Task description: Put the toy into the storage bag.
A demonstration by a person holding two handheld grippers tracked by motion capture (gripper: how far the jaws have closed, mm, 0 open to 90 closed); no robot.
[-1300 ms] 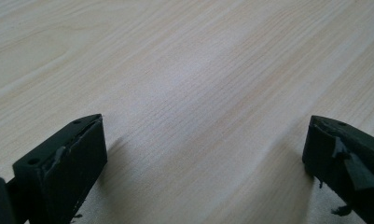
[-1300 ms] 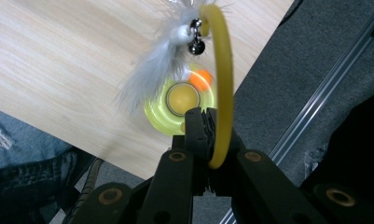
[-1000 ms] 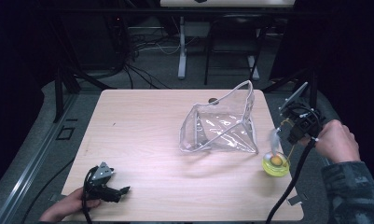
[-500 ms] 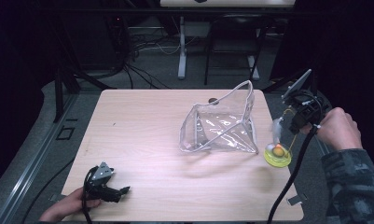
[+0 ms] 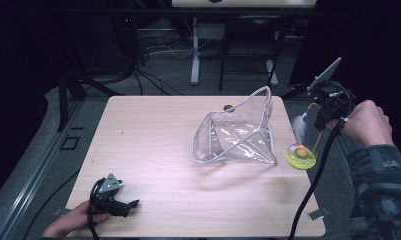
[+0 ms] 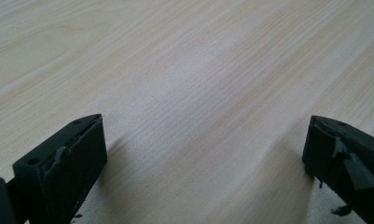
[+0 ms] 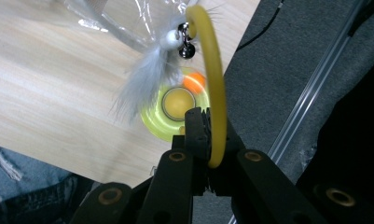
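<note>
The right gripper [image 7: 201,122], jaws pinched on the bent yellow wand [image 7: 215,88] of a cat toy, holds it off the table's right edge. Its grey feather tuft [image 5: 299,125] and round yellow-green base [image 5: 301,156] dangle and could swing wide or snag the rim of the clear plastic pouch [image 5: 238,137], which stands open and looks empty. The left gripper [image 5: 119,204], jaws spread, rests at the near left.

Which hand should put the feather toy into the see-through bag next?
The right. Its hand-held gripper is already shut on the toy's yellow wire, with the feather dangling beside the clear bag. The left hand-held gripper rests open and empty at the table's near corner, far from the bag.
</note>
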